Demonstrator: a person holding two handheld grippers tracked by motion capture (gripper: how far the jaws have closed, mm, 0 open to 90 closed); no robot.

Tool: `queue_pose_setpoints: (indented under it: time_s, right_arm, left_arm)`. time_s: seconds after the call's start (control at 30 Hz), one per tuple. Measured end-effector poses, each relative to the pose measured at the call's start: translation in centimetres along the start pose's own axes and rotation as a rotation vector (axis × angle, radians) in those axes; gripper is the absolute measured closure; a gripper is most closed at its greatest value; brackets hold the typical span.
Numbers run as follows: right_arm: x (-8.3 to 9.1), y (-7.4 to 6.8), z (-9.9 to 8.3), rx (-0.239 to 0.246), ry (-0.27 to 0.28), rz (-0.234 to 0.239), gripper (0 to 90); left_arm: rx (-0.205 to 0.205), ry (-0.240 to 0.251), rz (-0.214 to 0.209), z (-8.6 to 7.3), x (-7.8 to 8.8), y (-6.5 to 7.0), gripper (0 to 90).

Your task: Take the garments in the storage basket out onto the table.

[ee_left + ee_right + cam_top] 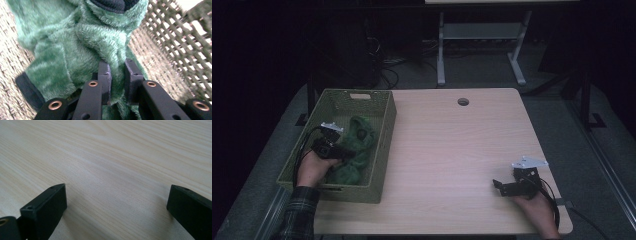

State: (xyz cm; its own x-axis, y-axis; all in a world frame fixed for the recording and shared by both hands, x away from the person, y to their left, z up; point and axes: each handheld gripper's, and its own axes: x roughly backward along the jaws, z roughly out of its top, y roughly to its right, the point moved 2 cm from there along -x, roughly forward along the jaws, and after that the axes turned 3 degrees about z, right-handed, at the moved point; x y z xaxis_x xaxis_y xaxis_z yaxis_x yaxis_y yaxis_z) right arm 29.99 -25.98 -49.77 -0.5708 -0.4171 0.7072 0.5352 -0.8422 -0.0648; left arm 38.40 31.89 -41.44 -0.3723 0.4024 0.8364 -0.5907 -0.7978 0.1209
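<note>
Left hand-held gripper (117, 75) around green plush toy (82, 47)

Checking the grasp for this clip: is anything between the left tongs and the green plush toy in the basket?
Nothing visible. The left tongs are already pinching a fold of the green plush toy, which lies inside the woven basket. No other item sits between them.

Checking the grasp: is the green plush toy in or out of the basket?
In. The green plush toy lies inside the basket, pinched by the left gripper.
</note>
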Motion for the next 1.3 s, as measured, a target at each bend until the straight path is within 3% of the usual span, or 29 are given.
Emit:
queue_pose_setpoints:
  time_s: [0.37, 0.67, 1.03, 1.3]
  right_arm:
    - [0.0, 0.0, 0.0, 0.002, 0.001, 0.0, 2.3]
    - [0.0, 0.0, 0.0, 0.003, 0.001, 0.0, 2.3]
    - [0.0, 0.0, 0.0, 0.0, 0.0, 0.0, 2.4]
    - [0.0, 0.0, 0.0, 0.0, 0.0, 0.001, 2.3]
  left_arm:
    - [-0.012, 0.109, 0.009, 1.1, 2.8, 0.8, 78.1]
    - [-0.031, 0.196, -0.013, 2.8, 5.3, 2.0, 78.3]
    - [-0.062, 0.255, -0.035, 4.6, 7.9, 3.3, 78.4]
    - [-0.083, 0.31, -0.028, 6.0, 10.0, 4.2, 78.4]
